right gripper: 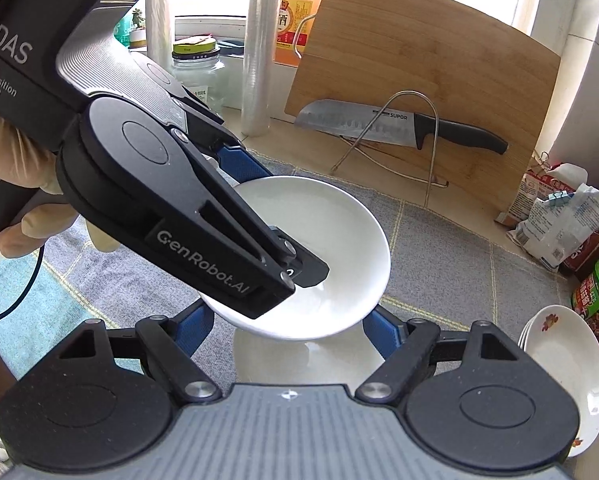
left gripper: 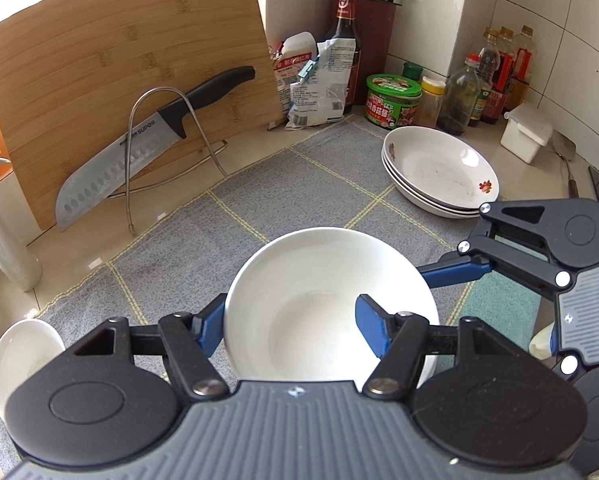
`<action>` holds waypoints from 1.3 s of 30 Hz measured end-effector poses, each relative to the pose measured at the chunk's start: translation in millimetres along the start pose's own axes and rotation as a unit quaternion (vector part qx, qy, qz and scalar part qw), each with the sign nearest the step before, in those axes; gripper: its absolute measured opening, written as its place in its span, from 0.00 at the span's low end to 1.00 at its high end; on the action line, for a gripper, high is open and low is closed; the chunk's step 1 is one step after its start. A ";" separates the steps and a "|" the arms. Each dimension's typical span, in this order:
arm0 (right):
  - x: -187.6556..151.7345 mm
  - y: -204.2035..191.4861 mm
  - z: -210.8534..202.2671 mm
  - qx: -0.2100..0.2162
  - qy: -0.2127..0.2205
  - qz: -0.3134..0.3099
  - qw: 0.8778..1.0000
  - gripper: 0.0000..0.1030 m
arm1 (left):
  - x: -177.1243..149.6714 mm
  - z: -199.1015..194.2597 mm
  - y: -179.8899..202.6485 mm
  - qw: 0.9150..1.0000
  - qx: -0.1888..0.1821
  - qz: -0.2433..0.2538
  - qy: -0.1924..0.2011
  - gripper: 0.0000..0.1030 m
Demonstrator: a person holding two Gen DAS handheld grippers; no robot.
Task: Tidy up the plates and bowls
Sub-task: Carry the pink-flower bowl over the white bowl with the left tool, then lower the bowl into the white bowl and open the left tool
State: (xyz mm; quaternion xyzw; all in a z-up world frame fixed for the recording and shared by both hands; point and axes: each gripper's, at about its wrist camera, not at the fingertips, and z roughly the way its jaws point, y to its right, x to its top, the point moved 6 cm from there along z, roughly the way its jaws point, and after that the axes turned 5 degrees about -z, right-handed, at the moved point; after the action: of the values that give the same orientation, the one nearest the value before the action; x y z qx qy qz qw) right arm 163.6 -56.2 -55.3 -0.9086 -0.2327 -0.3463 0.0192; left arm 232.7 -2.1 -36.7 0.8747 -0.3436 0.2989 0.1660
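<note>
**Both claws hold white bowls over the grey cloth**

The left claw (left gripper: 291, 320) is clamped on a white bowl (left gripper: 319, 300). One blue finger sits against the outside of the bowl's wall and the other lies inside it. The right wrist camera shows this bowl tilted and overlapping a second white bowl (right gripper: 307, 356) just below it. That lower bowl sits between the fingers of the right claw (right gripper: 287, 332), which is closed in on its sides. Most of it is hidden by the bowl above. I cannot tell whether the two bowls touch.

A gloved hand (right gripper: 23, 184) holds the left claw's handle. Under both claws is a grey checked cloth (left gripper: 299, 184) spread on the counter. A third small white bowl (left gripper: 23, 356) stands at its near left edge, apart from the others.

Further back on the right of the cloth is a stack of floral plates (left gripper: 439, 168), nested together, and just beyond them a green-lidded tub (left gripper: 393, 100) and several sauce bottles (left gripper: 491, 76) against the tiled wall.

At the back left, a bamboo cutting board (left gripper: 111, 60) leans upright. A black-handled kitchen knife (left gripper: 147, 148) rests across a wire rack (left gripper: 171, 96) in front of it.
</note>
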 end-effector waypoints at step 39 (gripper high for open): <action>-41.0 18.2 14.9 0.023 -0.036 0.046 0.998 0.82 | -14.0 42.5 23.9 0.999 -0.026 0.017 -0.044 0.65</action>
State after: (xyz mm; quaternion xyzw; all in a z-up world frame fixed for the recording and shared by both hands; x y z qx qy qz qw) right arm 154.1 -86.3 -90.4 -0.9296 -0.1986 -0.3069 0.0474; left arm 225.1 -33.1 -76.2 0.8763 -0.3731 0.2539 0.1688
